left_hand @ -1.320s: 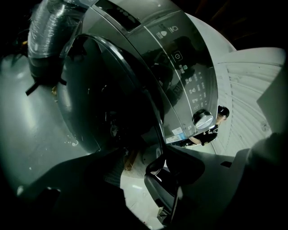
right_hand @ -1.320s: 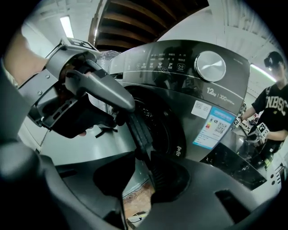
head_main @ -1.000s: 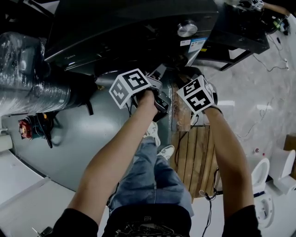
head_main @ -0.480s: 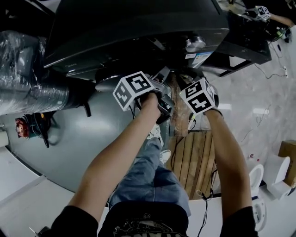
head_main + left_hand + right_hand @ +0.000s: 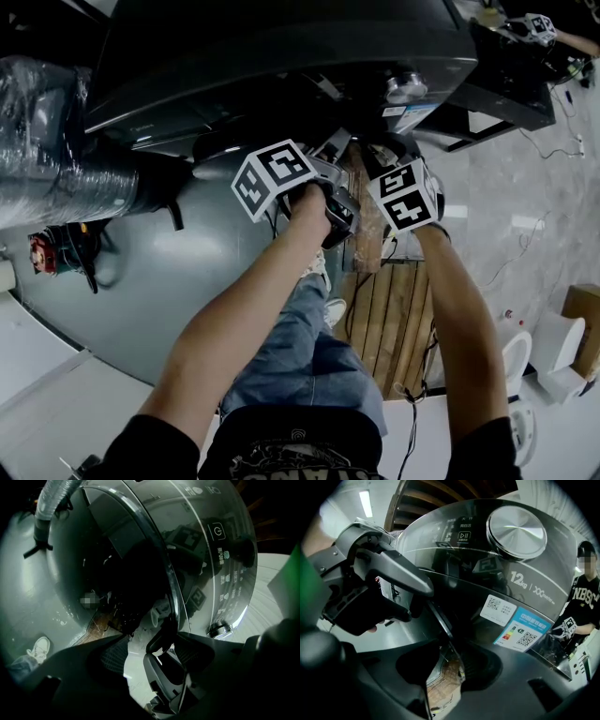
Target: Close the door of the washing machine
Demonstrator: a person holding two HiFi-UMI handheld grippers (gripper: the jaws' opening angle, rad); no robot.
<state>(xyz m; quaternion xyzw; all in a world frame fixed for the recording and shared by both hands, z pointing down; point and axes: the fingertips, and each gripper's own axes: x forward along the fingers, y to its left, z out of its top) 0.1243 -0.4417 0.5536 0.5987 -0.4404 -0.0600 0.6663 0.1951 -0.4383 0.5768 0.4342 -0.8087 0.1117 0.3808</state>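
Dark grey front-loading washing machine (image 5: 281,56) with round silver control knob (image 5: 405,89), seen from above; its round, chrome-rimmed glass door (image 5: 171,590) is shown swung out from the front, not yet shut, with its edge reaching down between both grippers; the left gripper (image 5: 152,651) is held with jaws apart, the door's edge standing between them unclamped; the right gripper (image 5: 446,660) is likewise spread, its jaws having just been opening, the door's thin edge lying in the gap; a slatted wooden pallet (image 5: 394,309) is seen below.
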